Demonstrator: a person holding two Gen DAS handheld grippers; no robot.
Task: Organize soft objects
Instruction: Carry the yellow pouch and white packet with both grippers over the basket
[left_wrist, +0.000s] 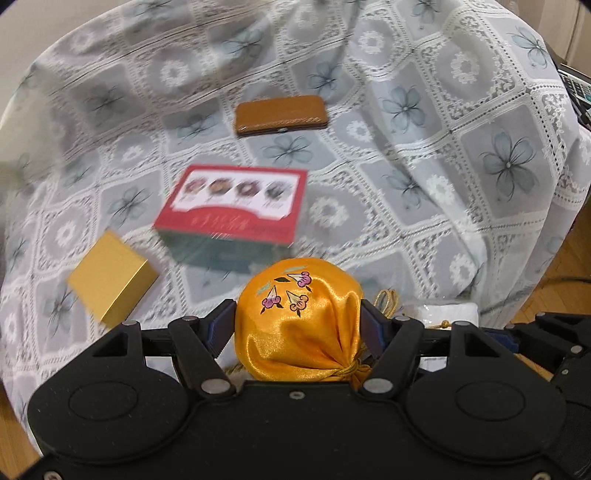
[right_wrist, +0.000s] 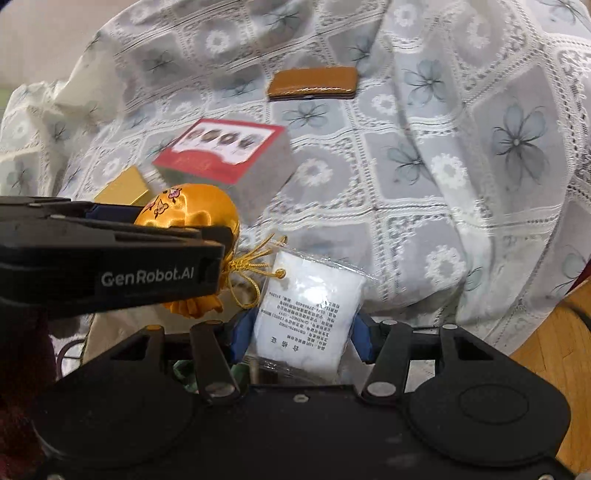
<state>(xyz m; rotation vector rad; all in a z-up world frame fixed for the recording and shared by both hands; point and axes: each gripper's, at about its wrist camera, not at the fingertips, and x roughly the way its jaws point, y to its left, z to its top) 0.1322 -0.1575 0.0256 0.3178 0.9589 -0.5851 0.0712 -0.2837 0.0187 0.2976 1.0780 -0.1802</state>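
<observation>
My left gripper (left_wrist: 298, 319) is shut on an orange satin drawstring pouch (left_wrist: 295, 325) with embroidered flowers, held above the near edge of the cloth-covered surface. The pouch also shows in the right wrist view (right_wrist: 184, 214), clamped in the left gripper (right_wrist: 177, 229) at left, its gold tassel cord (right_wrist: 255, 258) hanging. My right gripper (right_wrist: 295, 332) is shut on a white soft packet in clear plastic (right_wrist: 306, 310) with printed text. A corner of that packet shows in the left wrist view (left_wrist: 443, 312).
On the lace floral cloth (left_wrist: 406, 166) lie a red box with pictures (left_wrist: 232, 206), a gold box (left_wrist: 110, 277) to its left and a brown leather case (left_wrist: 280, 114) farther back. Wooden floor (right_wrist: 554, 350) shows at right.
</observation>
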